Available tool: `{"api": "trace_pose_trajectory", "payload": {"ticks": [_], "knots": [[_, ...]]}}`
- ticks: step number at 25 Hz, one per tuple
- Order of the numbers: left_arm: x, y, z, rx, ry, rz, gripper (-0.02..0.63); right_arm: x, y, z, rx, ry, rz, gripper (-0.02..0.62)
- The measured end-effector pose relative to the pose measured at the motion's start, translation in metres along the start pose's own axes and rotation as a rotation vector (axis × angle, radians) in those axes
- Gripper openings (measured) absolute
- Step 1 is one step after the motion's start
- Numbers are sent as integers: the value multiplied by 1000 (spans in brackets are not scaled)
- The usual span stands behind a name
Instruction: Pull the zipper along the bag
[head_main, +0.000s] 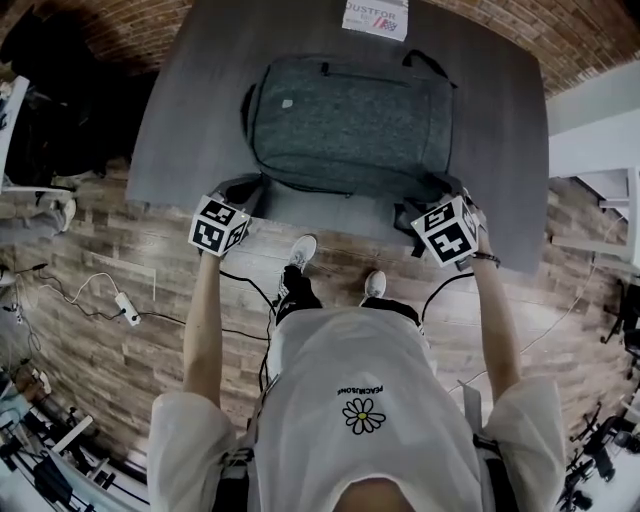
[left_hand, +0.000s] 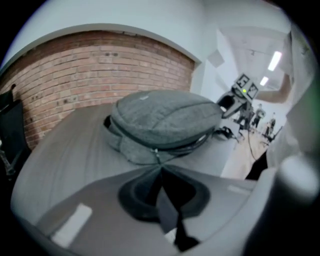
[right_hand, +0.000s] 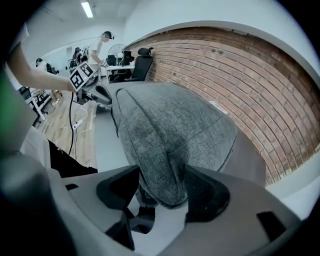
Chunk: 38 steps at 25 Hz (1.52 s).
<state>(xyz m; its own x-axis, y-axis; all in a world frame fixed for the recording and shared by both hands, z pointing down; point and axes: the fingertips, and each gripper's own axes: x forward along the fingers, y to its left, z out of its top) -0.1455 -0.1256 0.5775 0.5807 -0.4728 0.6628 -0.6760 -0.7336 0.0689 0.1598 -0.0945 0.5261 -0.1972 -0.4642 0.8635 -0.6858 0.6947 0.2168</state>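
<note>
Dark table set on wood-plank floor — brick wall behind it. Printed sheet laid at far edge; power strip and cables seen on floor, office chair parked by wall

Grey backpack and paper on dark table.

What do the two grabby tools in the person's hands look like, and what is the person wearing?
The left gripper and right gripper each have a smooth grey body with two dark, rounded pads at the front. Each carries a white cube printed with black square markers: the left cube and the right cube. The person wears a white short-sleeved T-shirt with a daisy, and a thin wristband.
</note>
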Motion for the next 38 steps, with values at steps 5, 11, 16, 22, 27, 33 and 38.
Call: {"api": "trace_pose_trajectory", "payload": {"ticks": [5, 11, 16, 22, 27, 33, 38], "knots": [[-6, -35, 2, -90, -84, -86, 20, 3, -1, -1, -12, -14, -17, 263], [-14, -65, 0, -118, -101, -135, 20, 6, -1, -1, -18, 10, -31, 258], [-6, -75, -7, -44, -34, -106, 23, 6, -1, 1, -38, 22, -37, 255], [1, -43, -14, -195, -67, 246, 25, 6, 0, 1, -38, 3, -32, 256], [9, -37, -5, -167, -40, 271, 169, 5, -3, 1, -39, 3, -28, 256], [8, -34, -7, -144, -29, 271, 120, 6, -2, 0, -31, 1, -32, 258], [1, -47, -1, -51, -35, 257, 5, 6, -2, 0, -20, -9, -39, 256]]}}
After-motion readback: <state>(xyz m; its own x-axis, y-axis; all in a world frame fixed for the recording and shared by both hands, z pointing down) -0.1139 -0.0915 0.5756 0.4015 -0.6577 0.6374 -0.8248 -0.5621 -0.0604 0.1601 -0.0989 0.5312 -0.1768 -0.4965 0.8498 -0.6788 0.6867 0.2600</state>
